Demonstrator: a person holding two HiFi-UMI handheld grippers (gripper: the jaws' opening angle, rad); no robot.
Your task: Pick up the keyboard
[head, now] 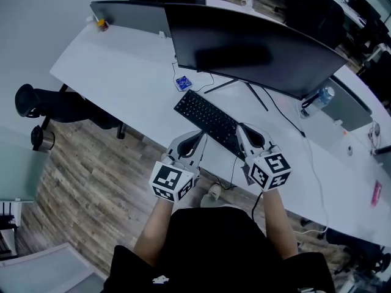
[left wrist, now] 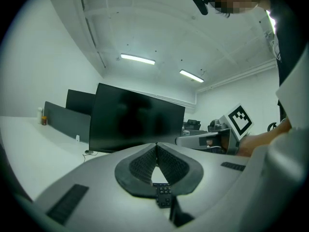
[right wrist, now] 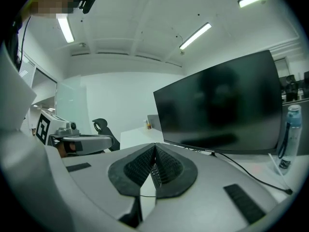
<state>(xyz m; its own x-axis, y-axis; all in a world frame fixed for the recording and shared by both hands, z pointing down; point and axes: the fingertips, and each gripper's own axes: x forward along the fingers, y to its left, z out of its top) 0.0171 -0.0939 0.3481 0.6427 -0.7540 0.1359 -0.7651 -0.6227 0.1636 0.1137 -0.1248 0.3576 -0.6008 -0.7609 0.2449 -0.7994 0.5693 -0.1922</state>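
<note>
Both grippers block part of what I need to see. In the head view the right gripper (head: 242, 130) covers the near right end of the keyboard (head: 206, 119), so I cannot tell whether its tips touch the keys or hang just above them; the left gripper (head: 197, 140) sits at the keyboard's near long edge, and contact there is just as unclear. The keyboard lies flat on the white desk (head: 122, 72), slanting from far left to near right, between the desk's near edge and the foot of the big dark monitor (head: 256, 47).

Each gripper view gives me only a sliver of black keys through the small gap under the pads; the rest of the keyboard is hidden behind the gripper's own grey body. Those views do settle what the head view cannot: on both grippers the ribbed pads meet tip to tip, fully closed, with nothing clamped between them.

The right gripper view shows the water bottle (right wrist: 288, 137) standing at the far right beside the monitor; the left gripper view misses it, but shows a second screen behind the monitor on the left. Only the head view shows the small blue item (head: 183, 83) just beyond the keyboard's far end and the black chair (head: 58, 104) on the left; I cannot make out what the blue item is.
</note>
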